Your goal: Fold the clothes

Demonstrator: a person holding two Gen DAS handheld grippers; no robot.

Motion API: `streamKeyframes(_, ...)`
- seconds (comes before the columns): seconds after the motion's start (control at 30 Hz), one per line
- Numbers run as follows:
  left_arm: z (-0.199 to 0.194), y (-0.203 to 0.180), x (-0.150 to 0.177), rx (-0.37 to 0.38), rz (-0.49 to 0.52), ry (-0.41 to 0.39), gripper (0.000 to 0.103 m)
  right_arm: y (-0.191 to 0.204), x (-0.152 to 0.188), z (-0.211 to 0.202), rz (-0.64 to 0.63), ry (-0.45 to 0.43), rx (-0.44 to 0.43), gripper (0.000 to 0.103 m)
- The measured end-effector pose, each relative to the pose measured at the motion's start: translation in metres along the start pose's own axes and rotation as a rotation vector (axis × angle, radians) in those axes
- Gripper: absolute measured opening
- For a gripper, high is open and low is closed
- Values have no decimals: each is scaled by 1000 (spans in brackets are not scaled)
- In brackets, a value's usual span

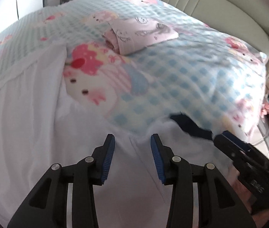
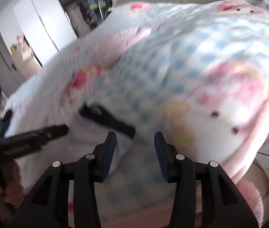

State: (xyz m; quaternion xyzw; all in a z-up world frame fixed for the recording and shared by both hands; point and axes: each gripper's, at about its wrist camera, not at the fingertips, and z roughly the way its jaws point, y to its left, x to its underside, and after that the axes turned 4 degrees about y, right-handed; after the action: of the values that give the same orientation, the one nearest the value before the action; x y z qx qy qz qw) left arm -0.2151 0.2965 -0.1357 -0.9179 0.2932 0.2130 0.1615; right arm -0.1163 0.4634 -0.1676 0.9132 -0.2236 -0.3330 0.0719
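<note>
While both claws gape | white garment (flat) | blanket bare beyond

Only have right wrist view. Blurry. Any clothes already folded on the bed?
Observer: Yes, the left wrist view shows a folded pink garment lying on the checked blanket, toward the headboard.
Operator: Left hand-held gripper holding anything?
Observer: No. The left hand-held gripper is open, nothing between its pads, over a white garment.
Operator: How far does that white piece reach?
Observer: It spreads out to the left edge of the left view.
</note>
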Motion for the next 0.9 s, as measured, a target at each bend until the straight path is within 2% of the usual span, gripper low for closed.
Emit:
streamKeyframes(0.13, 15, -5, -21, -12, 25, 18, 41, 8, -18, 11, -39, -8, -36, 44)
streamKeyframes(0.27, 21, -15, -24, -4, 61, 33, 41, 4, -12, 21, -39, 34, -70, 44)
streamKeyframes(0.37, 21, -21, -17, 19, 104, 36, 41, -4, -3, 25, -46, 65, -54, 44)
streamKeyframes(0.5, 19, -33, -2, 6, 195, 36, 41, -3, -3, 31, -56, 66, -34, 44)
streamKeyframes(0.63, 11, -36, 5, 26, 225, 17, 40, 0, -2, 30, -79, 61, -10, 44)
streamKeyframes(0.9, 3, -40, 19, -3, 295, -13, 40, -12, -5, 13, -8, -5, -78, 44)
